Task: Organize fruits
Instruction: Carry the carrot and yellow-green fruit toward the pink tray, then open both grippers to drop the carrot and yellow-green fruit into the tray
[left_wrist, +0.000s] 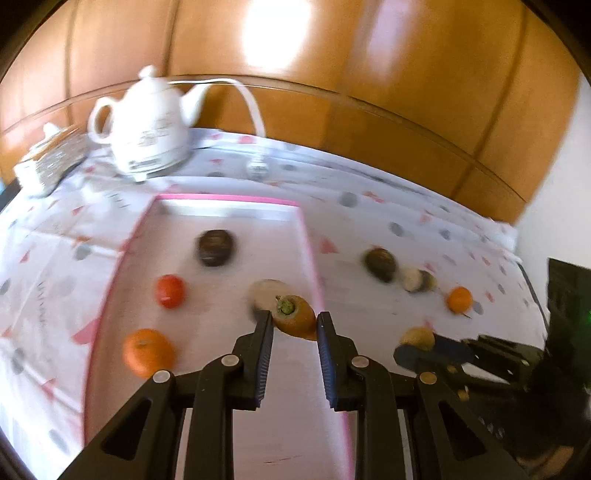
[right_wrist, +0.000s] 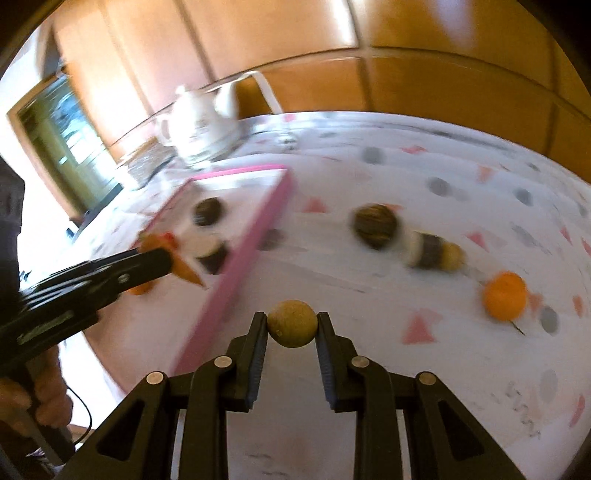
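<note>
My left gripper (left_wrist: 294, 320) is shut on a carrot (left_wrist: 295, 316) and holds it above the pink-rimmed tray (left_wrist: 309, 236). In the tray lie a dark round fruit (left_wrist: 215, 247), a red tomato (left_wrist: 169, 291), an orange (left_wrist: 147, 352) and a pale item (left_wrist: 266, 291) behind the carrot. My right gripper (right_wrist: 291, 322) is shut on a small tan round fruit (right_wrist: 292, 323), just right of the tray's pink wall (right_wrist: 243, 258). On the cloth to the right lie a dark fruit (right_wrist: 376, 225), a brown and white item (right_wrist: 424, 249) and an orange (right_wrist: 505, 295).
A white teapot (left_wrist: 147, 125) with a white cable stands behind the tray. A patterned tablecloth (left_wrist: 388, 206) covers the table, with wooden panels behind. A stack of dishes (left_wrist: 48, 162) sits at the far left. A dark object (left_wrist: 569, 295) stands at the right edge.
</note>
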